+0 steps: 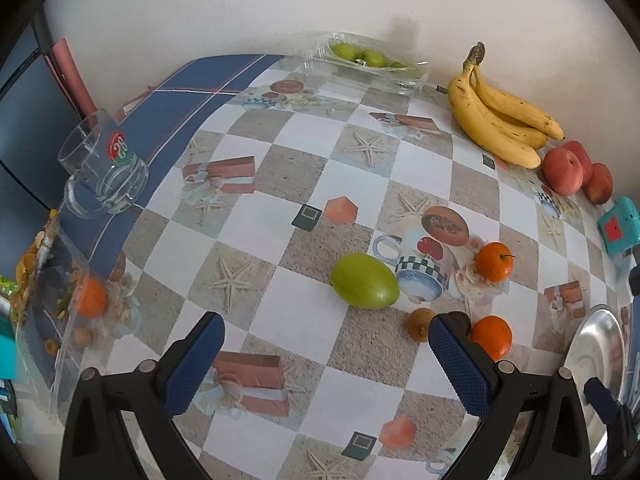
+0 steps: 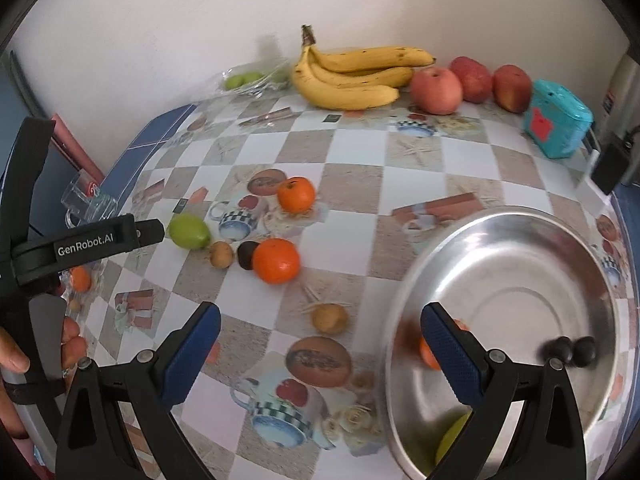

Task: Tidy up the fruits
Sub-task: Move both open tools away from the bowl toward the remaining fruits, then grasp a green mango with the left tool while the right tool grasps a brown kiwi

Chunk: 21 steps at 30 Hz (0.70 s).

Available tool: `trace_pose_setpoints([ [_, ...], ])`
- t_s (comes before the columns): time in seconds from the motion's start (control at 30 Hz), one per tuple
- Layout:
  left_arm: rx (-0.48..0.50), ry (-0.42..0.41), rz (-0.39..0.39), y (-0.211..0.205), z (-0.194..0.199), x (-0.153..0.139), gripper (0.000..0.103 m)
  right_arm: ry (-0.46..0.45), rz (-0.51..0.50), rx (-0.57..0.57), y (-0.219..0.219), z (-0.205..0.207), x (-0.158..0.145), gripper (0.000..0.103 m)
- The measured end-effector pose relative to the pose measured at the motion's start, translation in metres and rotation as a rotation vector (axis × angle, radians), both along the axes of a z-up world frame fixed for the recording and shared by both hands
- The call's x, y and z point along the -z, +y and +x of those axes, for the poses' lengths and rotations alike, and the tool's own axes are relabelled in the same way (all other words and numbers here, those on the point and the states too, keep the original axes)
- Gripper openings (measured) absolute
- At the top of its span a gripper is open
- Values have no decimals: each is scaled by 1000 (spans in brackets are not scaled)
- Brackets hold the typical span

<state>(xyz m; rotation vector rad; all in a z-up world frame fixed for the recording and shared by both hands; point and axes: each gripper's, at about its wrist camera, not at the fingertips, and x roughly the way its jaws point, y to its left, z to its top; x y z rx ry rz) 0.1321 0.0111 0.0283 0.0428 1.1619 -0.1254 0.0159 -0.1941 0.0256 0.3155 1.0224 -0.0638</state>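
At 12 o'clock from your wide-open, empty left gripper (image 1: 326, 364) lies a green fruit (image 1: 364, 287); your right gripper (image 2: 320, 356), also spread empty, overhangs the steel bowl (image 2: 520, 280).

The clearest text is "GenRobot.AI", in white letters on the black body of the left gripper (image 2: 92, 240), seen at the left of the right wrist view, with a hand (image 2: 16, 356) just below it.

The glass mug (image 1: 102, 168), at the far left of the table on the blue part of the cloth, carries a round red and green badge with white figures that look like "28"; the small writing around them is too fine to read.

The teal box (image 2: 558, 124) at the far right bears a red label with no legible writing.
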Motion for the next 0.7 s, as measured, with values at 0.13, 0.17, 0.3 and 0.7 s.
trace_pose_setpoints([
  [0.13, 19, -34, 12, -2, 3, -1, 103, 13, -59, -20, 8, 7, 3, 100],
  [0.17, 35, -45, 10, -5, 4, -2, 103, 14, -62, -20, 8, 8, 4, 100],
  [0.3, 71, -60, 6, -10, 8, -3, 103, 15, -46, -3, 3, 11, 6, 100],
  [0.7, 93, 15, 18, -21, 36, 32, 82, 89, -55, -31, 14, 27, 27, 74],
])
